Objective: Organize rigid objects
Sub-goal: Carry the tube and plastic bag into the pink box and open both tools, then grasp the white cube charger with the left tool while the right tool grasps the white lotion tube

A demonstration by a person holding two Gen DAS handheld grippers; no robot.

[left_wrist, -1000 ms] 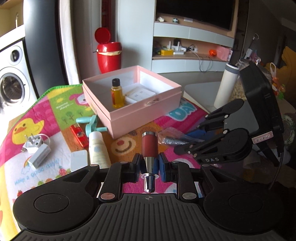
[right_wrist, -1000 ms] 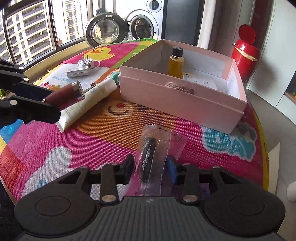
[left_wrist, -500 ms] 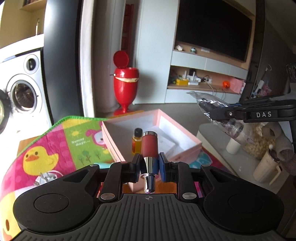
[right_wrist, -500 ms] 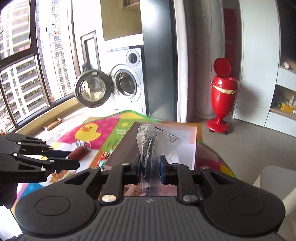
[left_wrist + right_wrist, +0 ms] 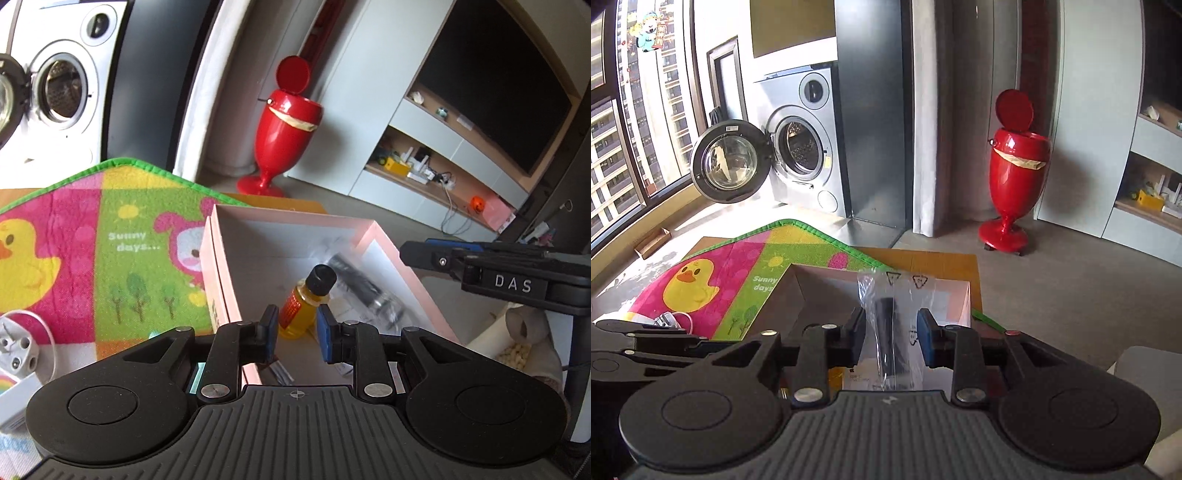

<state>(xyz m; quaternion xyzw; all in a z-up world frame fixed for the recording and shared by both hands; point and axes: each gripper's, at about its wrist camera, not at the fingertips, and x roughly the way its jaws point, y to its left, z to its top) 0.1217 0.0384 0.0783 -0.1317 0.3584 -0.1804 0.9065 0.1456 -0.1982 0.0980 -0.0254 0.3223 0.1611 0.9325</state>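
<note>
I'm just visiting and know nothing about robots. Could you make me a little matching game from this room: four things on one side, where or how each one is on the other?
Things:
1. bottle
2. bin
3. washer door
4. plug

Place or state:
a. lying on the mat
b. swung open
c. standing in the pink box
d. red, lid up

Pairs: 1-c, 2-d, 3-b, 4-a

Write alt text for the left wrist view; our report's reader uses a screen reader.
The left tool hangs open and empty over an open pink box on a colourful play mat. Inside are a yellow bottle with a black cap and a blurred plastic-wrapped black item.
</note>
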